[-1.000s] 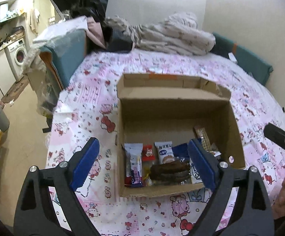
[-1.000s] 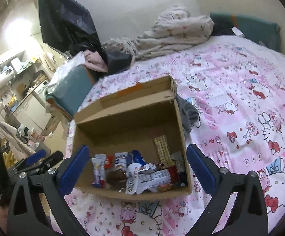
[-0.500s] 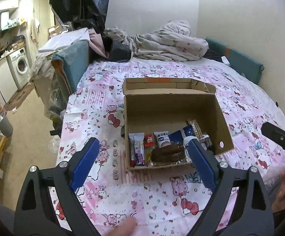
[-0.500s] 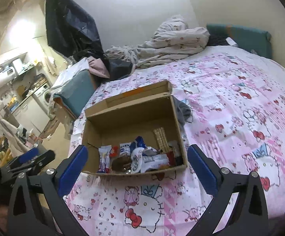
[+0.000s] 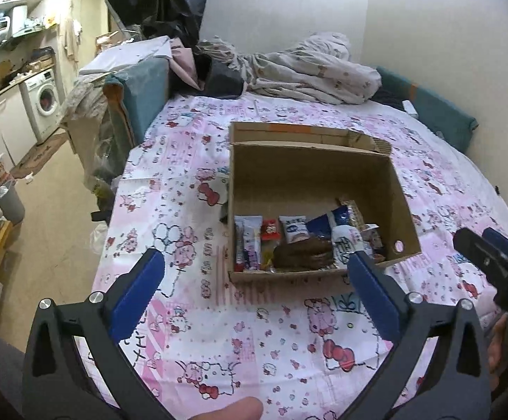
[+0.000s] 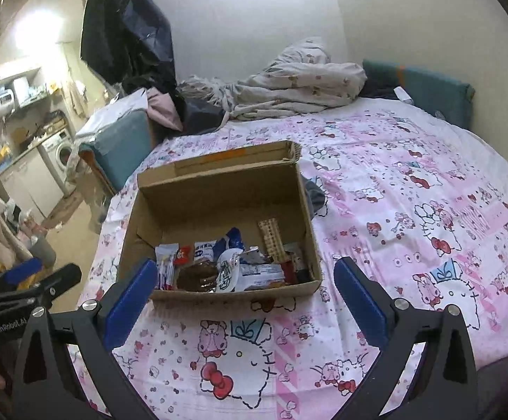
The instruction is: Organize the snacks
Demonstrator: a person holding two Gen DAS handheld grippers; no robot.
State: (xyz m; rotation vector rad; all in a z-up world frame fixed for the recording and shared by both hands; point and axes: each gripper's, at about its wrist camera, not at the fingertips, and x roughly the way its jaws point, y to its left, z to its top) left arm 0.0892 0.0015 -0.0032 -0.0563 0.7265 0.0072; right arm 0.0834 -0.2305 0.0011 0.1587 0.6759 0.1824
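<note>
An open cardboard box sits on a pink cartoon-print bed sheet. Several wrapped snacks lie along its near wall, among them a brown cookie pack and a white-and-blue packet. My left gripper hovers in front of the box on its near side. Its jaws are opening, and nothing sits between the blue pads. My right gripper is open and empty, also short of the box's near wall. Each gripper shows at the edge of the other's view.
A crumpled blanket and dark clothes lie at the bed's far end. A teal cushion leans on the right wall. The bed's left edge drops to a floor with a washing machine. A fingertip shows at the bottom.
Both grippers have drawn back from the box, which now looks smaller and farther away. The left jaws stand slightly wider. The snacks in the box have not moved.
</note>
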